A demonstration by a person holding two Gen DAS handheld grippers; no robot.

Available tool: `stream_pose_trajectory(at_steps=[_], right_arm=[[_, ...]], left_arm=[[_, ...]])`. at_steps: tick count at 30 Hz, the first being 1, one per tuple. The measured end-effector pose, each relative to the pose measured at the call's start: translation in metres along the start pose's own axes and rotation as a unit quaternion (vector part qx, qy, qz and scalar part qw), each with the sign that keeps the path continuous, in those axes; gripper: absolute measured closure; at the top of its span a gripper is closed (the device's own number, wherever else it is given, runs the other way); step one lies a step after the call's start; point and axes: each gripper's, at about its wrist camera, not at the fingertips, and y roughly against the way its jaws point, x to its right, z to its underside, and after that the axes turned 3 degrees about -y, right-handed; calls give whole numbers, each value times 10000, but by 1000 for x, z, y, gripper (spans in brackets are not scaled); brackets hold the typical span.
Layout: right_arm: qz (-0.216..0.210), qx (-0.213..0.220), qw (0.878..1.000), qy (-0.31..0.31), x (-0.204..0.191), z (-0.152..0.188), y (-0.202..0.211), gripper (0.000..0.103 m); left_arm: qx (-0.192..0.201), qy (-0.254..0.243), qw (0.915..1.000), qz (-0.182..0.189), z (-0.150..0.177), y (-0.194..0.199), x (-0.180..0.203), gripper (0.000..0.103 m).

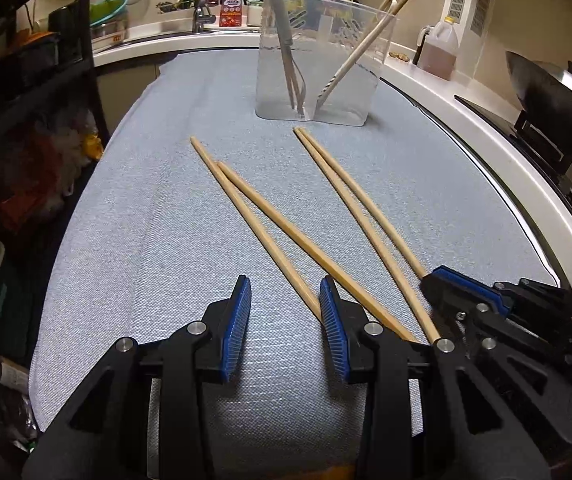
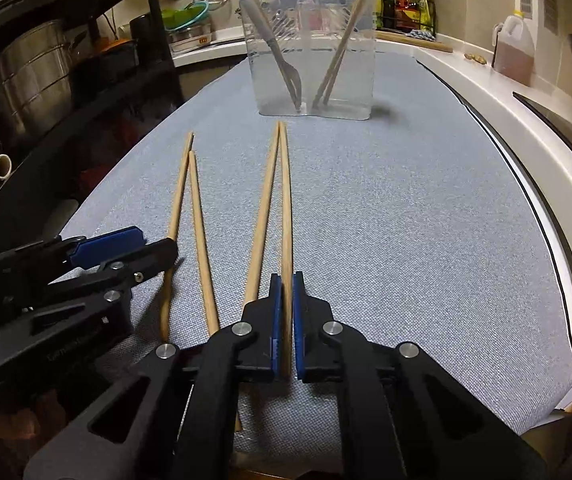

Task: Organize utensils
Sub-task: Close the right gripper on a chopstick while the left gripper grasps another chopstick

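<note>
inside clear bin [image 2: 314, 80]: grey fork [image 2: 274, 52], two chopsticks [image 2: 346, 36], leaning.

Left gripper [image 1: 285, 312] angles downward, fingers [image 1: 238, 320] parted, gripping nothing. Right gripper [image 2: 286, 320] angles downward, fingers clamped together.

Two low, forward wrist views, shared cloth [image 1: 134, 208]

The right gripper [image 2: 286, 312] pinches one wooden chopstick [image 2: 285, 208] tight — its twin [image 2: 264, 208] lies just beside it on the blue cloth [image 2: 406, 220], pointing at the clear tub [image 2: 310, 52].
</note>
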Motion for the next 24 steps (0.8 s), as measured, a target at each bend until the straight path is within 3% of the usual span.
stream_pose_trajectory(at_steps=[6,12,15,19,21,23,24], right_arm=[[356,70,9991,-220,19,5,8,97],[484,97,9980,-392,32,9,13,96],[522,122,9979,-367,31,10,13,96],[518,131,9979,-357,30,9,12,96],[499,133,9980,-359,30,10,12,96],[487,132,9980,-368,31,10,12,97],[486,133,9980,-384,32,10,13,97]], left_arm=[[16,-124,9991,-409,-1,4,-4,80],[89,8,9989,-463,-3,6,-9,79],[13,-90,9992,-394,-2,0,-2,71],[11,-193,9981,-588,-2,-4,1,70],[12,-132,9978,-654,-3,-4,-3,75],[3,-73,9976,-686,-3,-3,-8,94],[-1,-46,9975,-699,-4,-2,-10,95]])
